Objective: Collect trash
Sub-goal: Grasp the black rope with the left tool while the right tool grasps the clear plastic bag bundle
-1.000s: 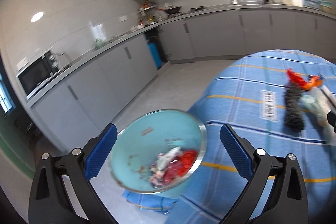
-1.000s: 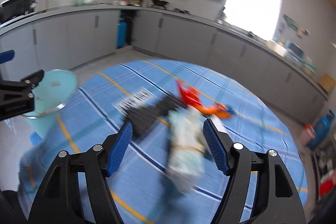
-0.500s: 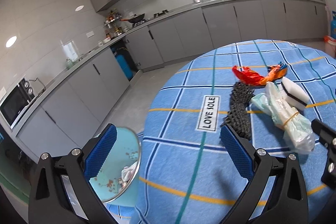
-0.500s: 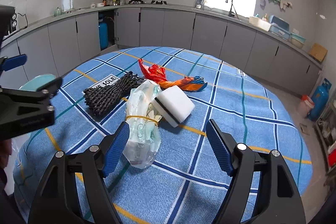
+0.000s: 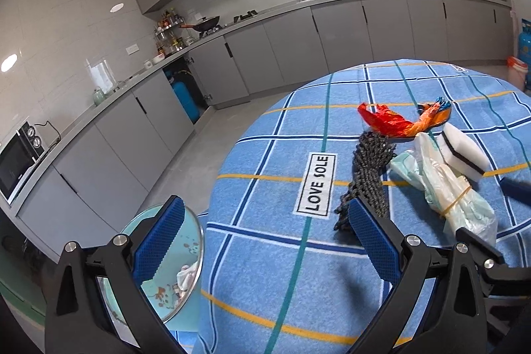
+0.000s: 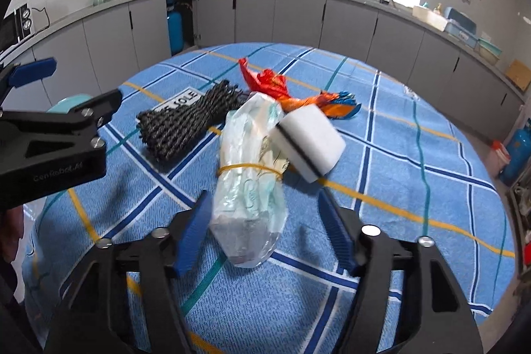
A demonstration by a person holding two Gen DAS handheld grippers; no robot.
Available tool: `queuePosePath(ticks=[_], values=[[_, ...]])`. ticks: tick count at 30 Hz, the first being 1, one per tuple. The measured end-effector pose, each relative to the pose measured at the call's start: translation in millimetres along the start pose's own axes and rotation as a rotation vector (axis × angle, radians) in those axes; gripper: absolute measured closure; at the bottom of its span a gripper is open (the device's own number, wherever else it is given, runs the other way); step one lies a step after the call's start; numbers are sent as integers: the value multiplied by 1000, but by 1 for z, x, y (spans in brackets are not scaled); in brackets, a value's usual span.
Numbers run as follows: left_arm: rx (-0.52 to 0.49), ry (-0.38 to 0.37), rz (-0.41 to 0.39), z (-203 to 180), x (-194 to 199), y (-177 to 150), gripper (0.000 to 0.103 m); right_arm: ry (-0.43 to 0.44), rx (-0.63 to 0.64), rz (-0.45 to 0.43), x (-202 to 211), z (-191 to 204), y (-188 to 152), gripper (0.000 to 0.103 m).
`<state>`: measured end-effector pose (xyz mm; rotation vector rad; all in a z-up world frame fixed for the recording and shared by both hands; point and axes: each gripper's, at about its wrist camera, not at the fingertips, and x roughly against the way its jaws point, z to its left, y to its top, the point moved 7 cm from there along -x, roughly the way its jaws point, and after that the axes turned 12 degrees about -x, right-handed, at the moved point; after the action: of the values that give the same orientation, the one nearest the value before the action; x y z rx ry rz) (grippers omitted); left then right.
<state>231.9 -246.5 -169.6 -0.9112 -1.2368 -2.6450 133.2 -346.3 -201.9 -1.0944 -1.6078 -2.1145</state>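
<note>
Both grippers have swung away from the teal metal-rimmed trash bowl (image 5: pixel 172 267) toward the round table with its blue checked cloth (image 5: pixel 285 257). Now the right gripper (image 6: pixel 265 231) hangs low over the clear crinkled plastic bag bundle bound by a yellow rubber band (image 6: pixel 250 178), jaws closing with the bundle's near end between them, not yet pinched. It looks light, soft and slippery; gripping near the band should hold best. A white sponge block with a dark stripe (image 6: pixel 308 143) leans against it, beside a coil of black braided rope (image 6: pixel 189 121) and a red-orange wrapper (image 6: pixel 282 88). Beside the bowl, the left gripper (image 5: pixel 265 238) stands wide, empty.
</note>
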Motion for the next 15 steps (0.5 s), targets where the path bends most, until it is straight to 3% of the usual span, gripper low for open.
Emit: queuePosePath(ticks=[4, 15], values=[[-7, -23, -1, -8, -7, 3, 6, 16, 7, 34, -5, 3, -5, 74], [-25, -123, 64, -36, -40, 3, 7, 28, -30, 29, -4, -5, -5, 78]])
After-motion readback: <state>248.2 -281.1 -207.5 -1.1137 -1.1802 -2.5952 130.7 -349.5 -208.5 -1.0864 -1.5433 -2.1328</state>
